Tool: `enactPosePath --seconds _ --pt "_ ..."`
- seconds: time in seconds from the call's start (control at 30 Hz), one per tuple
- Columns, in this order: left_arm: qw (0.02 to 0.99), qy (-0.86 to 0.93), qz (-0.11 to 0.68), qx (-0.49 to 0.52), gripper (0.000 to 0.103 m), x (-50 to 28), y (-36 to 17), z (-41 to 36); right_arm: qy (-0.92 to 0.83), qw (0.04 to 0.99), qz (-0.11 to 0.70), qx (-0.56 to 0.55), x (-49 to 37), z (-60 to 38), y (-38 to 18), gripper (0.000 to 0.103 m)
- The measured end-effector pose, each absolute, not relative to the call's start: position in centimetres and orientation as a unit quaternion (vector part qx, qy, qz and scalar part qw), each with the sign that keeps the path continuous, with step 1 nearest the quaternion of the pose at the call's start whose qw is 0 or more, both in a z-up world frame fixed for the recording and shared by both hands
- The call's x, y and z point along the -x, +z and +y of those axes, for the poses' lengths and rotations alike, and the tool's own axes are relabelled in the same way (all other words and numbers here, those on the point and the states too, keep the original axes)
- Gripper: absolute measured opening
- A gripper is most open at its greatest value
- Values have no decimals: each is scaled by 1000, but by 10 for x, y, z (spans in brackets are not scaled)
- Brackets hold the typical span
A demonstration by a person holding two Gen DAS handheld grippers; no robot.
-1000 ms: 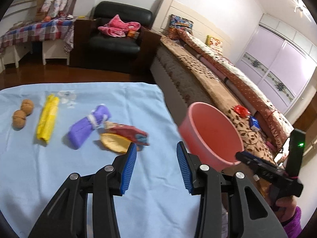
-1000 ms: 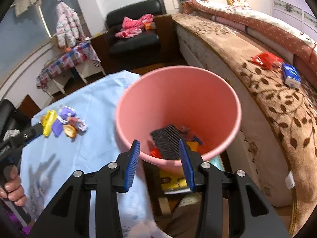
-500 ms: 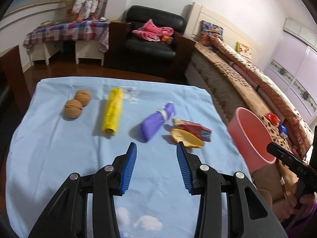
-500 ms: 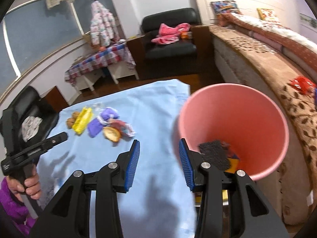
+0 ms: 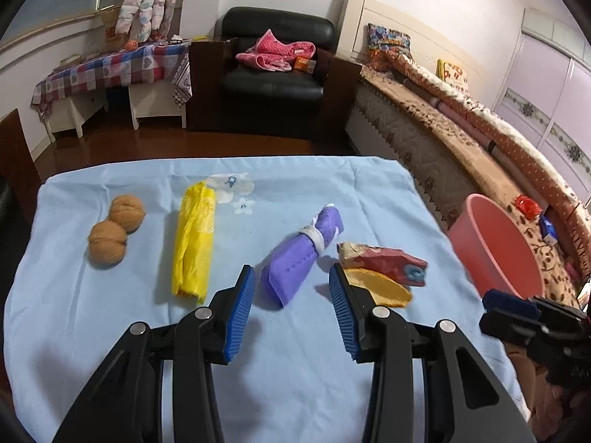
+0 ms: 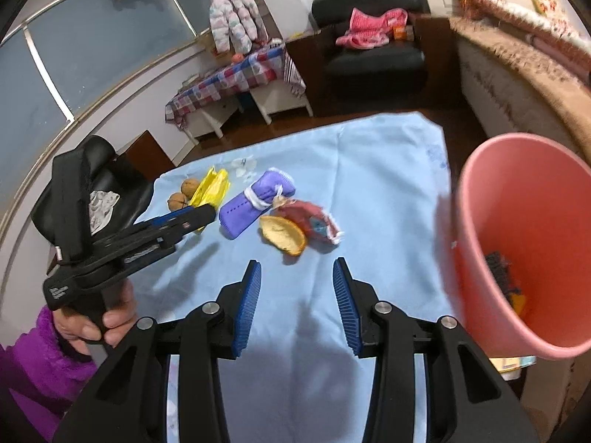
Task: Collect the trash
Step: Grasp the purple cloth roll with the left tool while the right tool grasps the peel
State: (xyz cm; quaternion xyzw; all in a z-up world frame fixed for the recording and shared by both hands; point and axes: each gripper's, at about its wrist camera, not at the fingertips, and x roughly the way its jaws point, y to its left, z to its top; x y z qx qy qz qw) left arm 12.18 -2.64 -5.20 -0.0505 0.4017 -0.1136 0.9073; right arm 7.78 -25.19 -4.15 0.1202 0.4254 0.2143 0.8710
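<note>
Trash lies in a loose row across the light blue tablecloth (image 5: 110,317): two walnuts (image 5: 116,234) touching each other at the far left, a rolled yellow plastic bag (image 5: 194,238) to their right, then a rolled purple bag (image 5: 299,258) bound with a white band, and at the right end a red wrapper (image 5: 384,260) with an orange peel (image 5: 380,286) just in front of it, the two touching. The left gripper (image 5: 291,308) hovers above the cloth on the near side of the row, its blue-padded jaws spread wide and holding nothing; in the left wrist view the near end of the purple bag shows between the fingertips. The right gripper (image 6: 295,304) hangs over bare cloth nearer the right side of the table, jaws likewise wide apart and empty, with the orange peel (image 6: 282,236) and red wrapper (image 6: 314,221) a little beyond its tips. A pink bucket (image 6: 476,258) stands off the right edge of the table, beside the brown patterned bed (image 5: 461,147); dark and orange scraps lie in its bottom. In the right wrist view the left gripper (image 6: 210,213) reaches in from the left, gripped by a hand (image 6: 99,317) in a purple sleeve, its tips over the near end of the yellow bag (image 6: 212,188). A black armchair (image 5: 273,81) with pink clothes sits against the far wall.
</note>
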Motion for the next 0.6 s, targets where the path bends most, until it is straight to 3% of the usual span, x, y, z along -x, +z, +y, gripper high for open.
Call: enactPosePath --seconds 0.27,0.6 --pt "902 -112 415 39 40 -151 -73 -32 216 846 466 -141 -106 -231 -67 41" --pt "901 -129 410 53 21 -145 -78 -30 210 834 489 -145 -132 -217 -83 41"
